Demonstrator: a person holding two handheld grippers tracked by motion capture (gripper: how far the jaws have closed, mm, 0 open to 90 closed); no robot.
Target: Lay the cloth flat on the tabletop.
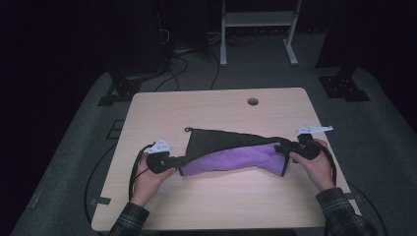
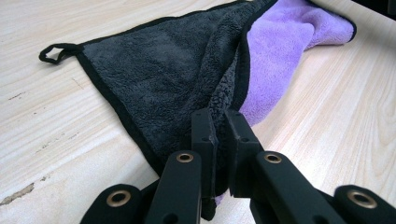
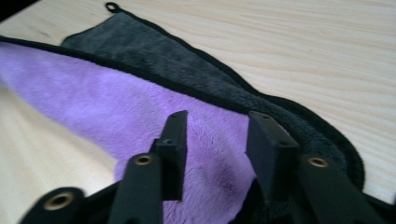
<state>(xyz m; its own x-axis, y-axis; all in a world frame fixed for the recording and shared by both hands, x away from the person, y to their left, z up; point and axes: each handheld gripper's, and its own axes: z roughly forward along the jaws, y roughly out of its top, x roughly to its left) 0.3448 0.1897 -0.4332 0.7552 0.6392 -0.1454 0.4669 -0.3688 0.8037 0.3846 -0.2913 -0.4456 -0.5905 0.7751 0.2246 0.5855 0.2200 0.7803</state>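
Near edge of the light wooden worktop [image 1: 216,206]: the person's two forearms in plaid sleeves come in. Left gripper [image 1: 169,161] has its fingers [image 2: 204,135] pinched together on the near-left corner of a soft two-sided cloth, purple on one face, dark grey on the other, black-edged [image 1: 231,155]. Right gripper [image 1: 291,146] sits at the cloth's right end, fingers [image 3: 173,140] apart with purple fabric between them. Cloth lies mid-worktop, stretched between both grippers, grey face folded toward the far side, small black hanging loop [image 1: 187,130] at its far-left corner. Round cable hole [image 1: 253,102] near the far edge.
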